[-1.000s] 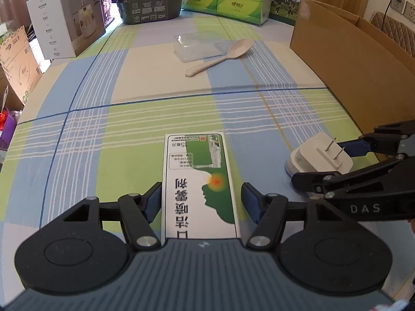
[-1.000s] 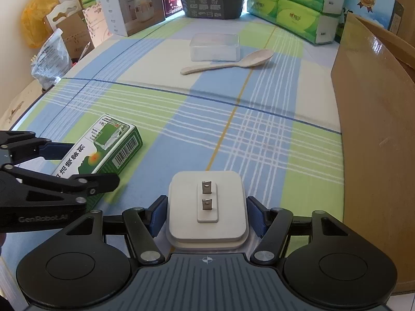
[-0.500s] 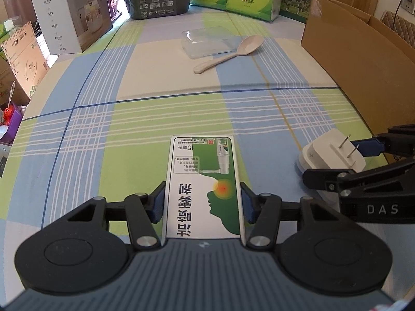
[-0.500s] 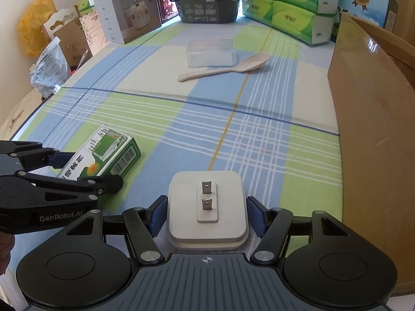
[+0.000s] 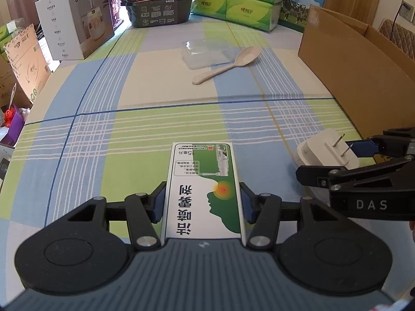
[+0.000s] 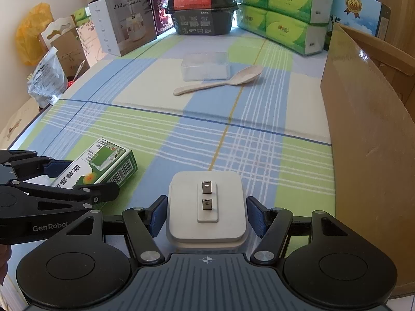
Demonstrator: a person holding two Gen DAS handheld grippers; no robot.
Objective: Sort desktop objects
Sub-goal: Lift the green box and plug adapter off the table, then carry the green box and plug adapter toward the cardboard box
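Note:
A green and white spray carton lies lengthwise between my left gripper's blue pads, which press on its long sides; the gripper is shut on it. From the right wrist view the carton sticks out of the left gripper at the lower left, just over the checked cloth. A white plug charger, prongs up, sits between the pads of my right gripper, which is shut on it. In the left wrist view the charger shows at the right, tilted in the right gripper.
Farther up the checked tablecloth lie a clear plastic box and a beige spoon. An open cardboard box stands along the right edge. A humidifier box, black containers and green tissue packs line the back.
My left gripper's fingers have come in from a wider spread onto the carton's sides. Both views now take in more of the far table; the charger stays fixed in the right gripper.

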